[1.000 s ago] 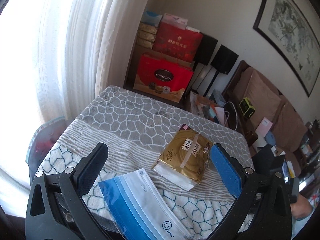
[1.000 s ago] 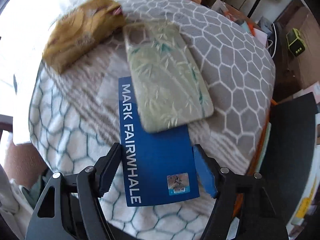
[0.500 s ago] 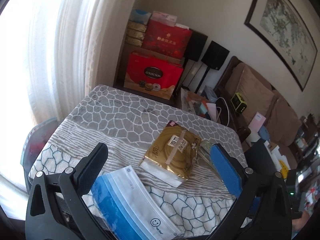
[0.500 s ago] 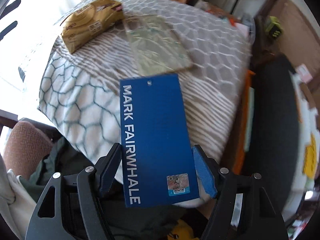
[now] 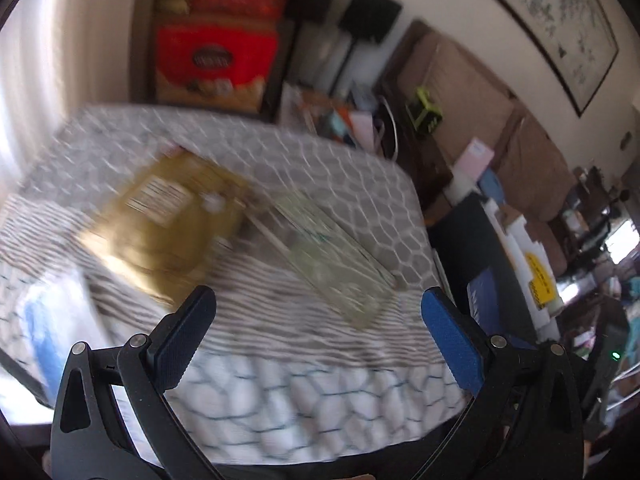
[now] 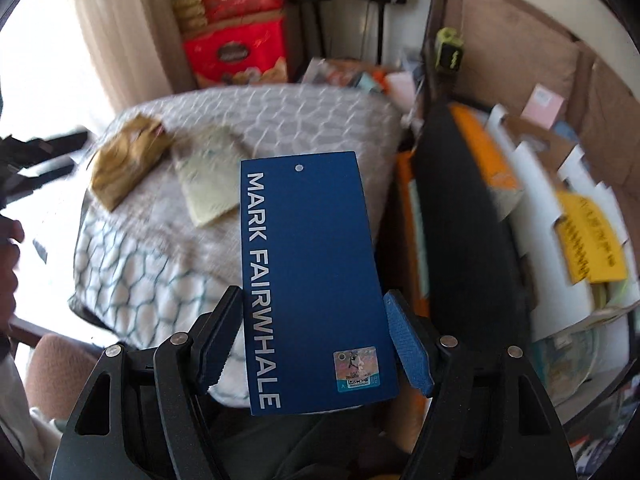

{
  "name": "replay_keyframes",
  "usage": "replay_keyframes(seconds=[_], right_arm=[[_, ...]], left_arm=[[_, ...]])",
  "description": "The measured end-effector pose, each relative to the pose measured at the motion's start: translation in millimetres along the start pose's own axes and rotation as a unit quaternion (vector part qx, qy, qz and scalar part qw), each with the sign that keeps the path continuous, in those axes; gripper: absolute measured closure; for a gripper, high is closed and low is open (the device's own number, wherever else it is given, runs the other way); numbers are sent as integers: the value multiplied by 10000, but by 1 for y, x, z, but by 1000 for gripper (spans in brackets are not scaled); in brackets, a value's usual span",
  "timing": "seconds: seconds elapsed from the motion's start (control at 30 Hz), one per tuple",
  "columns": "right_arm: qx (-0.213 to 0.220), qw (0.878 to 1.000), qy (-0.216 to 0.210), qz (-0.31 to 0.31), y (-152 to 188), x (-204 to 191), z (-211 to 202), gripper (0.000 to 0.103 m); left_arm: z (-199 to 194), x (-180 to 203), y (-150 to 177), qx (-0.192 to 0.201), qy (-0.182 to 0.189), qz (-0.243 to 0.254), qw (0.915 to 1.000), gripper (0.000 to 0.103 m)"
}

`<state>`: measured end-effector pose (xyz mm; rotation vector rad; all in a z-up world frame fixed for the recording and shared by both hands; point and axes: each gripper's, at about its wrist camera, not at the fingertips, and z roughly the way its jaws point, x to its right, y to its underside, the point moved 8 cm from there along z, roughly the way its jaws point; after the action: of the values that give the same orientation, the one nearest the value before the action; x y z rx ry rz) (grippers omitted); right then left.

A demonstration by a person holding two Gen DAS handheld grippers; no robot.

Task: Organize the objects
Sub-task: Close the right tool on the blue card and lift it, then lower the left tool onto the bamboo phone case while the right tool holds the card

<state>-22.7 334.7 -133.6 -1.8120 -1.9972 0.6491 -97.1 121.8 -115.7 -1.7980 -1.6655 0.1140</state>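
Blue card (image 6: 310, 280), thin, stiff, light, clamped edgewise across its lower end in right claw (image 6: 314, 338), raised off worktop (image 6: 168, 272). Probably slick; best pinched by its long edges. Left claw (image 5: 318, 330) wide open, empty, above worktop.

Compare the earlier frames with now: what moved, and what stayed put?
The right gripper, clamped on the blue card, lifted it off the patterned cloth from under the pale green packet. The empty left gripper swung toward that packet. The gold pack stayed.
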Motion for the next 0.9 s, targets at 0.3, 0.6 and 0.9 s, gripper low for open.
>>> replay_keyframes(seconds=[0.3, 0.6, 0.9], right_arm=[[402, 9989, -16, 225, 3, 31, -22, 30], [604, 9975, -320, 157, -2, 27, -35, 30], [737, 9969, -146, 254, -3, 41, -47, 29]], left_arm=[[98, 8, -2, -1045, -831, -1202, 9837, 0], [125, 16, -7, -923, -1405, -1356, 9764, 0], [145, 15, -12, -1122, -2129, -510, 9693, 0]])
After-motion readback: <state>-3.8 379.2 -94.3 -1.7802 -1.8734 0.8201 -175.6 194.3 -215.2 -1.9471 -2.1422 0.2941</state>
